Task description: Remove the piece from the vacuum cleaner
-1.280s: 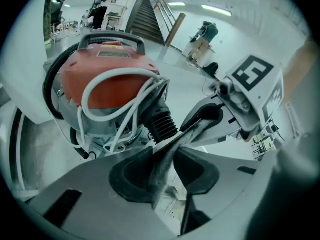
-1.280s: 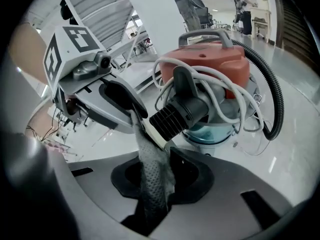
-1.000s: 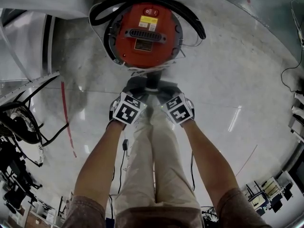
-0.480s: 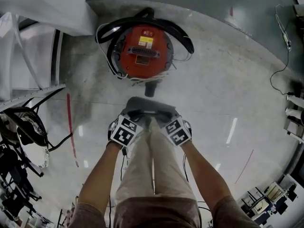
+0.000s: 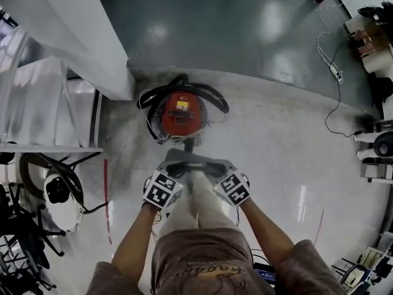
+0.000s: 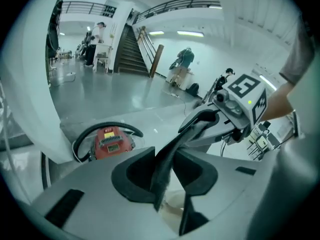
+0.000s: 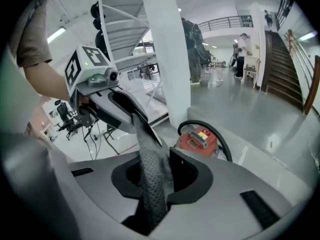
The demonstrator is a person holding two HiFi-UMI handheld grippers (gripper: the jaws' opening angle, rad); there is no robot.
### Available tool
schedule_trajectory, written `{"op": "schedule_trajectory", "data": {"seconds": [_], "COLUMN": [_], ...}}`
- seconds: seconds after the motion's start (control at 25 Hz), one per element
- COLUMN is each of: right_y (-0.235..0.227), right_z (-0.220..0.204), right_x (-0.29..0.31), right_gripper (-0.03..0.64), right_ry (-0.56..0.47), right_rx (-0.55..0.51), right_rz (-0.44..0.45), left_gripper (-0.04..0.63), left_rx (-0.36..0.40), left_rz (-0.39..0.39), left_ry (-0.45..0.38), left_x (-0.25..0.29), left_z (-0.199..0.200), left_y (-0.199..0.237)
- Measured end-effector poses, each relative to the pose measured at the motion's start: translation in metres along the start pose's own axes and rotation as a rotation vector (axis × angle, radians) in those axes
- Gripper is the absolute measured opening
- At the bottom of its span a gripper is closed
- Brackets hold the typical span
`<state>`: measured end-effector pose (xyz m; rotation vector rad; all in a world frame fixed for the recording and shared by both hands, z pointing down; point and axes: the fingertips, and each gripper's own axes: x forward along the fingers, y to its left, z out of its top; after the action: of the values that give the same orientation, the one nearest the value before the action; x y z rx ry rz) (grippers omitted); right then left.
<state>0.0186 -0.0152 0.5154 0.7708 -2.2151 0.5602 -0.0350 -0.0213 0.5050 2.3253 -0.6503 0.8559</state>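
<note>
Two grippers are holding one piece between them, lifted off the floor (image 5: 276,140) in front of the person's legs. The left gripper (image 6: 167,176) is keeping its jaws narrow and is opening them slightly, with one end of the piece (image 7: 145,149) pinched between them. The right gripper (image 7: 152,176) is doing the same at the other end, its narrow jaws easing open while pressing on the piece. The piece is showing as a dark grey, perforated, cloth-like strip running from one pair of jaws to the other. One red vacuum cleaner (image 5: 181,112) is sitting on the floor ahead of the grippers, apart from the piece, near the corner of a white wall (image 5: 80,35). One black hose (image 5: 212,96) is curling around it.
</note>
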Motion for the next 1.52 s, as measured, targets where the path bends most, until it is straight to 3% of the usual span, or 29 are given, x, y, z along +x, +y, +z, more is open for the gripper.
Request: {"op": "schedule_trajectory", "data": {"seconds": [0.24, 0.44, 0.72, 1.04, 1.52], "right_y": [-0.002, -0.014, -0.007, -0.005, -0.004], "right_z": [0.074, 0.134, 0.176, 0.170, 0.113], "right_x": [-0.072, -0.127, -0.182, -0.205, -0.179], "right_gripper": [0.058, 0.072, 0.081, 0.080, 0.081], "right_ry": [-0.115, -0.267, -0.377, -0.434, -0.378], "right_rx": [-0.079, -0.026, -0.065, -0.062, 0.047], "right_rz": [-0.053, -0.084, -0.094, -0.165, -0.127], "left_gripper": [0.109, 0.117, 0.120, 0.119, 0.117], "left_rx": [0.076, 0.119, 0.209, 0.163, 0.093], "left_rz": [0.025, 0.052, 0.108, 0.118, 0.080], "left_ry": [-0.112, -0.242, -0.367, -0.467, -0.378], "left_x": [-0.061, -0.106, -0.151, -0.153, -0.112], "left_z": [0.085, 0.149, 0.191, 0.196, 0.150], "left_y": [-0.021, -0.040, -0.071, -0.090, -0.095]}}
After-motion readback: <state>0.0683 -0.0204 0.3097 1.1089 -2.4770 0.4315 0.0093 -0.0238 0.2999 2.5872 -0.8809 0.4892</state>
